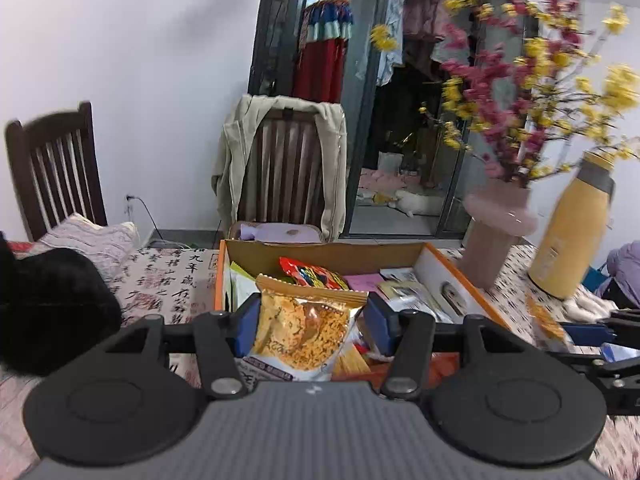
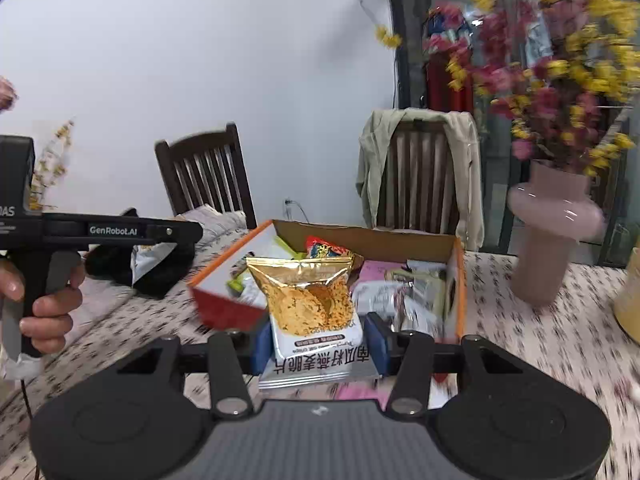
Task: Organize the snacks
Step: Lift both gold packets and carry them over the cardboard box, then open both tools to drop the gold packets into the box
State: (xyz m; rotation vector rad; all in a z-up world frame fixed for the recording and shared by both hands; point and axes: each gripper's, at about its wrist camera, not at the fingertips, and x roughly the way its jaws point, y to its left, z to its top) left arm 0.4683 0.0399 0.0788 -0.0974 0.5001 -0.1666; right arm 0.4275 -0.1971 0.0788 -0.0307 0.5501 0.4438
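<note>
The left gripper [image 1: 310,320] is clamping a gold snack packet [image 1: 304,332] upright between its blue pads [image 1: 248,326]. Toward twelve o'clock an open cardboard box [image 1: 360,250] is holding more packets; a pink vase [image 1: 494,236] is standing toward two o'clock.

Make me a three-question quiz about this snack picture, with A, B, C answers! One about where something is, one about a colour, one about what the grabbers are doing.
1. Where is the cardboard box?
A. on the patterned table
B. on a chair
C. on the floor

2. What colour is the vase?
A. green
B. pink
C. black

3. What does the left gripper hold?
A. nothing
B. a spoon
C. a snack packet

Answers:
1 A, the box sits on the printed tablecloth.
2 B, its body looks pale pink.
3 C, its jaws press on a golden packet; the right gripper grips a similar packet.
</note>
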